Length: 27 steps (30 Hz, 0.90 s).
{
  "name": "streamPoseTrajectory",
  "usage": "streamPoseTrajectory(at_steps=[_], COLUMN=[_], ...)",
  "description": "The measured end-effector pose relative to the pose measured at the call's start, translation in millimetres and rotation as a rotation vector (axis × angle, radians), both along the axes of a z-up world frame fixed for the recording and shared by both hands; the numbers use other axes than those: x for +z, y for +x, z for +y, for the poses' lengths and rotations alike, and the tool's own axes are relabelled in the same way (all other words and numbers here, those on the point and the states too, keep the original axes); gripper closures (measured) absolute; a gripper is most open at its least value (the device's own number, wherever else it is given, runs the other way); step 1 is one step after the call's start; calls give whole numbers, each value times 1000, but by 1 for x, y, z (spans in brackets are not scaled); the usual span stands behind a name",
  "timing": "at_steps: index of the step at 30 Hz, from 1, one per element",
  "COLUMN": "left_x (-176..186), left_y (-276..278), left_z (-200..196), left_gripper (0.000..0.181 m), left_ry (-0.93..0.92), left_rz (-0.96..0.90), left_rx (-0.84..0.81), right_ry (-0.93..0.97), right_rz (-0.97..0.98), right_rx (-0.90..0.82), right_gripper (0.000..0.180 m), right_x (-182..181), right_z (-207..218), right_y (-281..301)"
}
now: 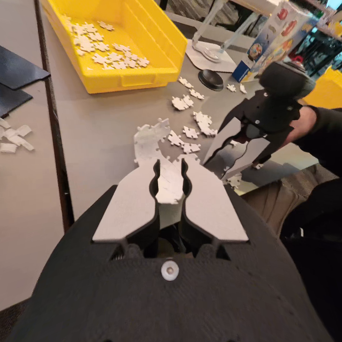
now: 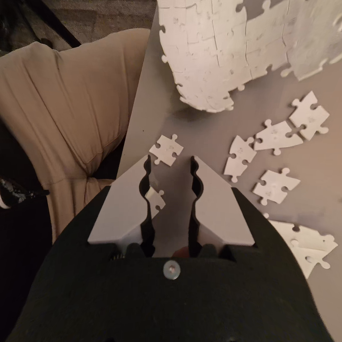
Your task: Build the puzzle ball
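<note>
Grey tabletop (image 1: pixel 103 118) fills both views, littered with white puzzle pieces. At the centre of the left wrist view, the left gripper (image 1: pixel 169 162) has its jaws closed narrowly on the curved white puzzle ball section (image 1: pixel 148 137), which runs up from between the fingers and arcs toward mid-frame. Loose pieces (image 1: pixel 190 146) lie just to the right of it. At upper left sits a yellow bin (image 1: pixel 137 81) with more pieces inside. A black round base (image 1: pixel 210 79) and a colourful box (image 1: pixel 273 46) stand at upper right. At mid right, a person's hand (image 1: pixel 303 127) holds the right gripper (image 1: pixel 235 165), pointed down at the table edge.

In the right wrist view, the right gripper (image 2: pixel 170 159) has its jaws moderately apart, holding nothing. A single piece (image 2: pixel 166 149) lies just beyond the fingertips, and another (image 2: pixel 155 200) shows between the fingers. The ball section (image 2: pixel 222 50) fills the upper right, well above the jaws. Beige fabric (image 2: pixel 64 111) covers the left side, beyond the table edge.
</note>
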<state>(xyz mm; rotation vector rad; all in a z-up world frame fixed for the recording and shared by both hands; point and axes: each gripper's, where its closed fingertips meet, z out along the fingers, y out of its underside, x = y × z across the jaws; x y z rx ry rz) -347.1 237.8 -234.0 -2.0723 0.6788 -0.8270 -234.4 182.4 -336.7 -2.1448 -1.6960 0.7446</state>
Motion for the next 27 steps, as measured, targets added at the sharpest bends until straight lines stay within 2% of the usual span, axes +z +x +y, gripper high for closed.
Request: streamPoseTrajectory(at_steps=[4, 6, 8, 14, 18, 27], left_x=[-1, 2, 1, -48, -74, -100], left_y=[15, 20, 32, 64, 73, 92], left_z=[-27, -38, -53, -91, -89, -81], left_gripper=[159, 160, 161, 162, 160, 162], left_ry=[11, 17, 8, -95, -144, -181], left_rz=[12, 3, -10, 58, 78, 102], left_rx=[-14, -16, -36, -56, 15, 16], right_ry=[92, 158, 181, 183, 234, 425], right_rz=[-48, -58, -62, -22, 5, 60], right_rx=[-18, -32, -43, -35, 19, 159], right_gripper=[136, 144, 145, 146, 146, 146], right_x=[-3, -5, -6, -5, -4, 0], right_z=[-1, -1, -2, -8, -14, -20], right_y=[-8, -10, -11, -8, -10, -18])
